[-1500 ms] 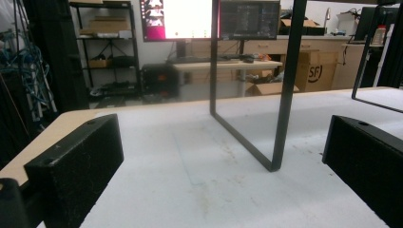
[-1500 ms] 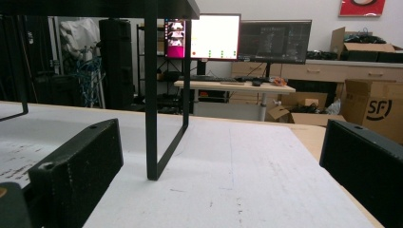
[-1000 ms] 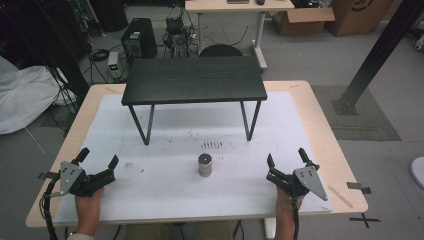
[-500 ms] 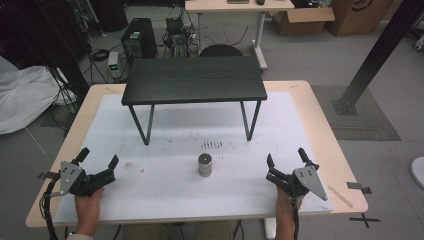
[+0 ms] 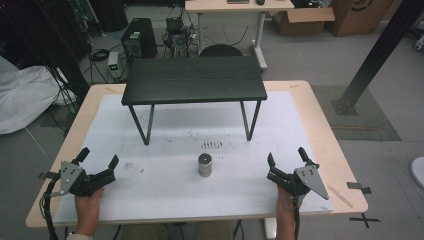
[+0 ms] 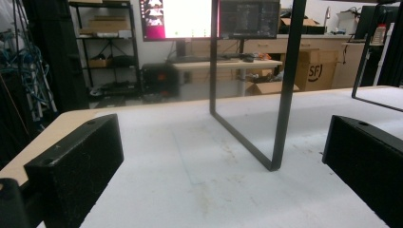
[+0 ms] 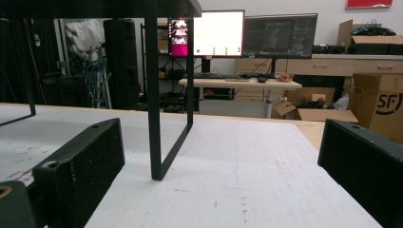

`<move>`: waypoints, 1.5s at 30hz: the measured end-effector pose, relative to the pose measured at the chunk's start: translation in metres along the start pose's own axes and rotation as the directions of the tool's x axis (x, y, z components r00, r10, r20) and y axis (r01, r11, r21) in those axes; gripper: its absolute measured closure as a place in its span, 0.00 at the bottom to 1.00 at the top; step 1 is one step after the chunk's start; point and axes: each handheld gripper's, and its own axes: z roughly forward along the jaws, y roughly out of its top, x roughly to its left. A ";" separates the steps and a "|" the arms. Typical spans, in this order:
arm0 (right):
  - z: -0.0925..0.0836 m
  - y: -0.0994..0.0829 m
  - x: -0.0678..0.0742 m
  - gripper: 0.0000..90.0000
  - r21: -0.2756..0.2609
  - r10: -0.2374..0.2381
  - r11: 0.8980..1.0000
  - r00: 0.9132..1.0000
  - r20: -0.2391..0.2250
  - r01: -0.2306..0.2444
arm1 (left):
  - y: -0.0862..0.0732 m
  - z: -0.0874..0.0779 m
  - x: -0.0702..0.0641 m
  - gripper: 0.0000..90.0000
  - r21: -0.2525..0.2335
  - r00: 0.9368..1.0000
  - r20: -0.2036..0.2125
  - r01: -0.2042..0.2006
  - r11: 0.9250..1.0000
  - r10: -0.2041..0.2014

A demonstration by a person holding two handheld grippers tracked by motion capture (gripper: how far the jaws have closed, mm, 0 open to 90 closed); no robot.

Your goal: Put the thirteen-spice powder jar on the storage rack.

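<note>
White mat point(image 5: 165, 145) over the wooden tabletop, black bench point(image 5: 195, 80) at the far side, and the small metal cylinder point(image 5: 205, 164) standing upright near the front middle, between your hands. Your left gripper point(image 5: 97, 167) and right gripper point(image 5: 286, 162) both rest on the mat, jaws spread wide and empty. Cylinder lies inward from each, long axis vertical; your right looks somewhat nearer, so I'd judge that hand the shorter reach.

Black hand-held gripper point(image 5: 97, 161) pair, grey triangular plates, trailing black cables.
</note>
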 end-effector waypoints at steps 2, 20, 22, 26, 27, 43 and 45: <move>0.000 0.003 0.001 0.02 -0.002 -0.008 1.000 1.000 -0.003 0.008 | 0.000 0.000 0.000 0.00 0.000 1.000 0.000 0.000 1.000 0.000; 0.000 0.041 0.022 0.00 0.015 0.005 1.000 0.985 -0.175 -0.003 | 0.000 0.000 0.000 0.00 -0.001 1.000 0.001 0.001 1.000 -0.001; 0.000 0.043 0.024 0.00 0.018 0.011 1.000 0.982 -0.188 -0.007 | 0.000 0.000 0.000 0.00 0.001 1.000 0.000 0.000 1.000 0.000; 0.002 0.053 0.033 0.00 0.025 0.019 1.000 0.971 -0.239 -0.013 | 0.000 0.000 0.000 0.00 0.000 1.000 0.001 0.000 1.000 0.000; 0.002 0.055 0.034 0.00 0.027 0.019 1.000 0.968 -0.250 -0.013 | 0.000 0.000 0.000 0.00 0.000 1.000 0.000 0.000 1.000 0.000; 0.013 0.071 0.071 0.01 0.085 -0.002 0.996 0.922 -0.388 0.038 | 0.000 0.000 0.000 0.00 -0.002 1.000 0.000 0.001 1.000 -0.001; 0.014 0.071 0.075 0.01 0.089 0.002 0.995 0.916 -0.400 0.036 | 0.000 0.000 0.000 0.00 -0.002 1.000 0.000 0.001 1.000 -0.001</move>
